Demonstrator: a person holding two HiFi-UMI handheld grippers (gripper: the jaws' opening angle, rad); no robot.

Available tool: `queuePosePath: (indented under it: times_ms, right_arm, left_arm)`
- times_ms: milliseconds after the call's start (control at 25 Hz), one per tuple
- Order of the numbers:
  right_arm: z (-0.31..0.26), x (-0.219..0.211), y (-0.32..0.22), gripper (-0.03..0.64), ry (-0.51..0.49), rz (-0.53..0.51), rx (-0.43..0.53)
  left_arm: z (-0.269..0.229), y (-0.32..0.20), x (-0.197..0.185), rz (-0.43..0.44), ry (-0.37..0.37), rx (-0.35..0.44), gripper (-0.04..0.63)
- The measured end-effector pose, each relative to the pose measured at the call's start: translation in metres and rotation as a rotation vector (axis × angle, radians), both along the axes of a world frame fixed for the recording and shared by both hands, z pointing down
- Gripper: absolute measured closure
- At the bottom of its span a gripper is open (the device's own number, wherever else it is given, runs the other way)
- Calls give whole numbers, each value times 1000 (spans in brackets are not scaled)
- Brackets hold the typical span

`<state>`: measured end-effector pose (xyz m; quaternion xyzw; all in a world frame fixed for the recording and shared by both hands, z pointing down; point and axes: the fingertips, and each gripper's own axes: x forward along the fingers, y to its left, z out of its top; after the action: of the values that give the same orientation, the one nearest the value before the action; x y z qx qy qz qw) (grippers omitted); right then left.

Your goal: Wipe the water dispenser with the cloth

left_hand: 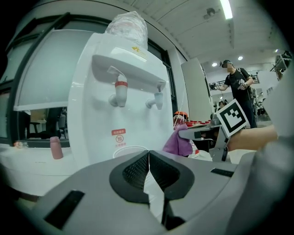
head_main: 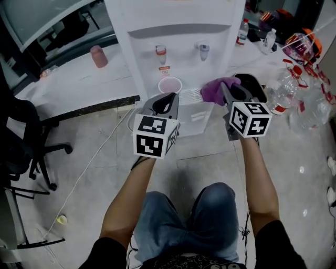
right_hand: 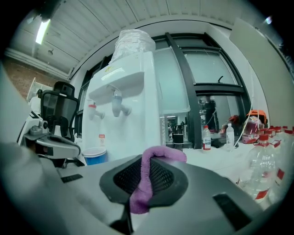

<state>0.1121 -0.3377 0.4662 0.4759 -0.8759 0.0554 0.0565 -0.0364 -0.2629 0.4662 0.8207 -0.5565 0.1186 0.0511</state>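
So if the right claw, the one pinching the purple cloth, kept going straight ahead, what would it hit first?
Probably the white front of the water dispenser: the right claw, shut on the cloth, points at it, though depth is unclear.

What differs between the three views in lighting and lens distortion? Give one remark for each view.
Head view: dim, dark at the corners, the water dispenser brightest. Left gripper view: strong fisheye with a black rim, glare from the ceiling light. Right gripper view: the same fisheye bows the window frame; the cloth near the lens looks soft.

Head view steeply downward; gripper views low, facing water dispenser (left_hand: 94, 114)
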Motion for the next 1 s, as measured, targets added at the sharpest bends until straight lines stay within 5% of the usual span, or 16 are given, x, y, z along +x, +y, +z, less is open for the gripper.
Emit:
queuePosePath:
  times_ms: [360, 1000]
  right_arm:
    - [-22, -9, 9, 584, 7, -33, 47]
    - [-173, -83, 78, 584, -101, -271, 264]
  left_arm:
    - [-21, -4, -9, -20, 4, 25, 569]
    - [-108, 3, -56, -92, -23, 151, 569]
